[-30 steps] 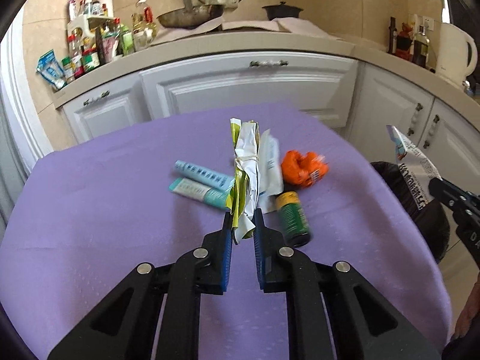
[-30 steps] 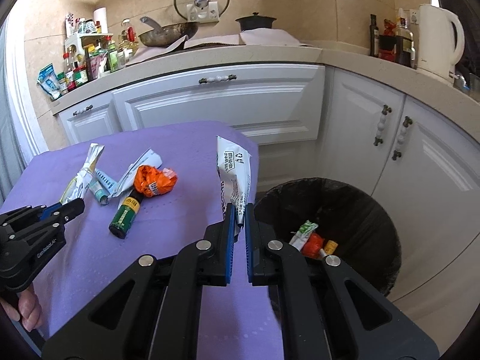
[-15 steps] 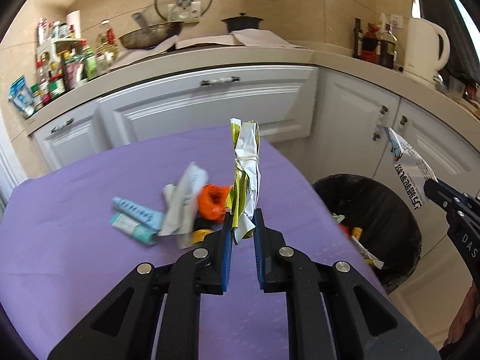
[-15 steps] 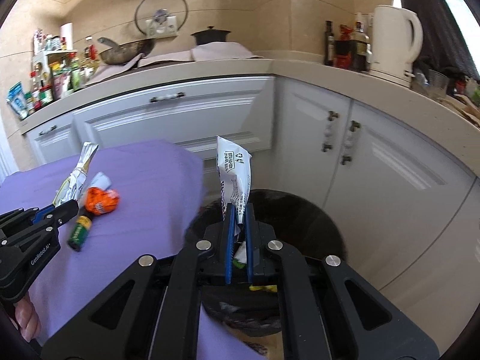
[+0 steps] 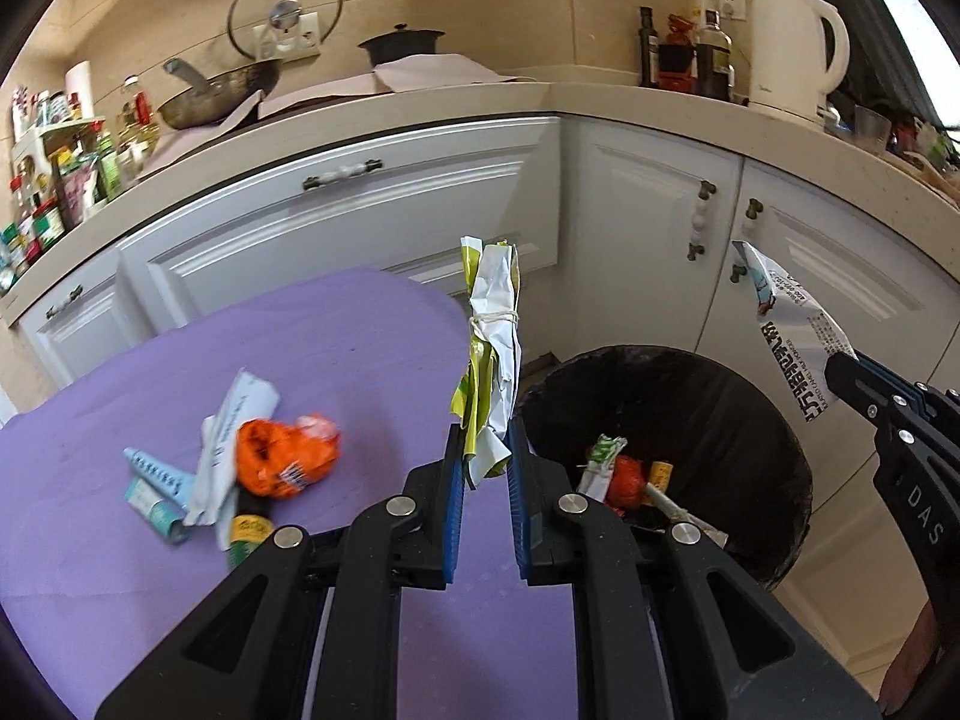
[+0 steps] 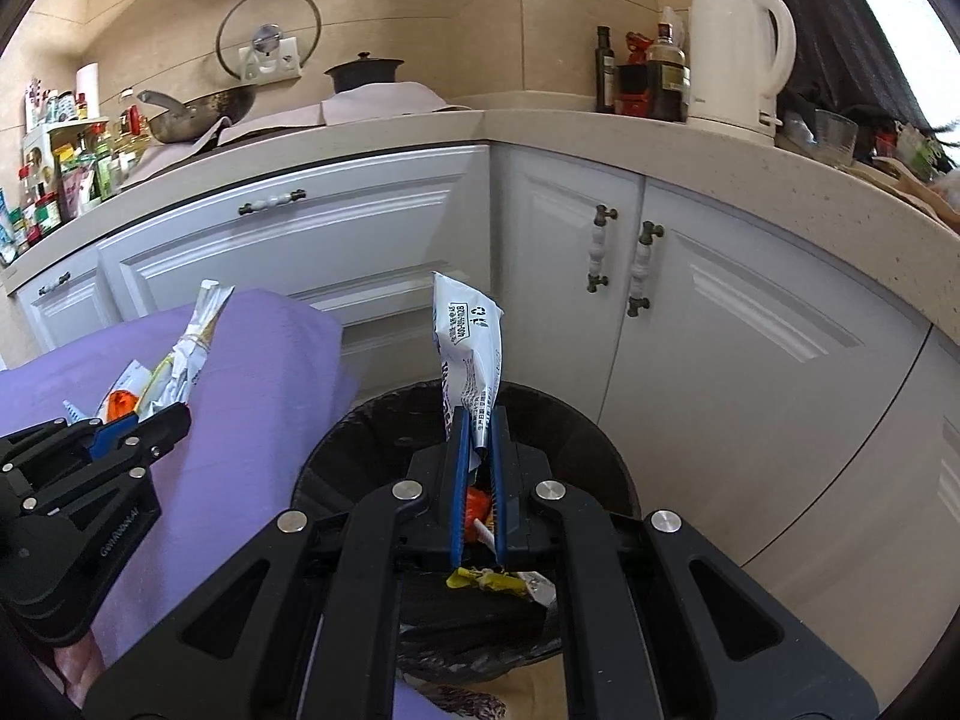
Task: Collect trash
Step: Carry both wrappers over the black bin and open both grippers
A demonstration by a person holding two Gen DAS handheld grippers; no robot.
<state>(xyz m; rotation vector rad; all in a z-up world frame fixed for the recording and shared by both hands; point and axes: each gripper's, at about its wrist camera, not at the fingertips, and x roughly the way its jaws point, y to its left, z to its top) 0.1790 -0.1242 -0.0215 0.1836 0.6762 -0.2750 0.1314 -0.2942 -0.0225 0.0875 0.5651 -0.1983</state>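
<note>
My left gripper is shut on a crumpled green and white wrapper tied with a band, held upright over the table's right edge beside the black bin. My right gripper is shut on a white printed packet, held over the black bin. The packet also shows in the left wrist view. The bin holds several pieces of trash. On the purple table lie an orange wrapper, a white packet, tubes and a bottle.
White kitchen cabinets stand right behind the bin. The counter above carries a white kettle, bottles, a pan and a spice rack at the left.
Both grippers have swung right, away from the table and toward the bin, each keeping its piece of trash. The right gripper now hangs over the bin's opening.
</note>
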